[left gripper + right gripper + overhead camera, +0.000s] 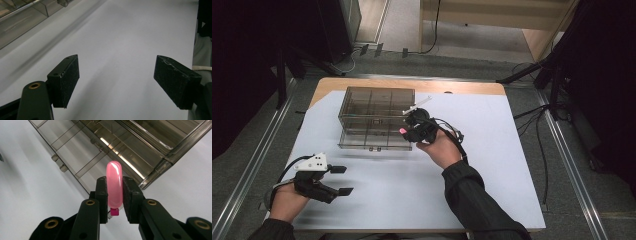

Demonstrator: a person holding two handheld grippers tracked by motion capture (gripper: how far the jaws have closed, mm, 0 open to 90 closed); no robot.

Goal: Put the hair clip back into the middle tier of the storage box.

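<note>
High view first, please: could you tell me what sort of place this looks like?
Probably a lab set up for recording handling work: a table under a white sheet, floor rails and loose cables around it, and a clear drawer organiser laid out.

**Where the three cameras look**

The high view looks forward and down from above the bench's (492, 165) near edge. The left hand-held gripper (116, 80) camera skims low over the white sheet, the clear drawer box (22, 17) at 10 o'clock. The right one sits close to that box (140, 147), seen toward 1 o'clock
</note>
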